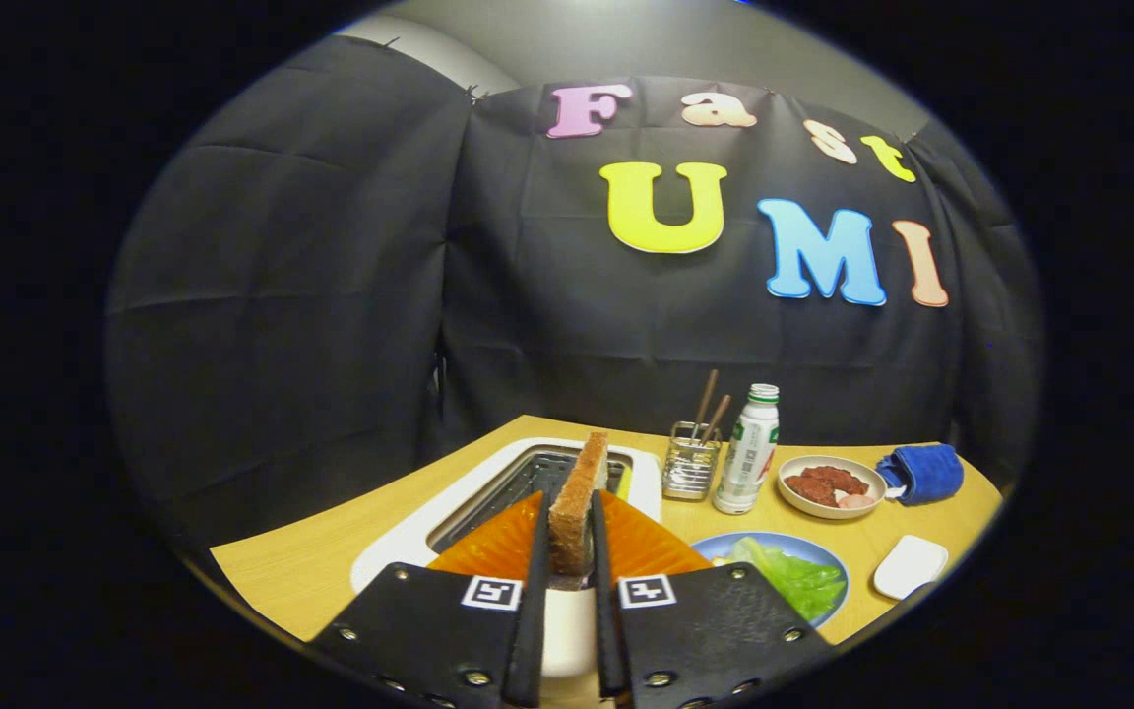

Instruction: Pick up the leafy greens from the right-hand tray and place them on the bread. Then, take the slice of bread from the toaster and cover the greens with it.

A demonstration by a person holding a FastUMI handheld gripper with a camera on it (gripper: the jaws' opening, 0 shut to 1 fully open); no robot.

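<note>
My gripper (570,512) is shut on a brown slice of bread (582,483), which stands on edge between the two fingers. The slice is held just above the white toaster (400,542), whose dark slot (518,483) lies open behind and to the left of the bread. To the right of the fingers sits a blue plate (828,561) with the leafy greens (793,581) lying on it. I cannot tell whether bread lies under the greens.
On the wooden table (301,571), beyond the plate, stand a metal holder with chopsticks (690,465), a white bottle (749,453), a bowl of red meat (831,484) and a blue cloth (921,473). A small white pad (910,566) lies right of the plate.
</note>
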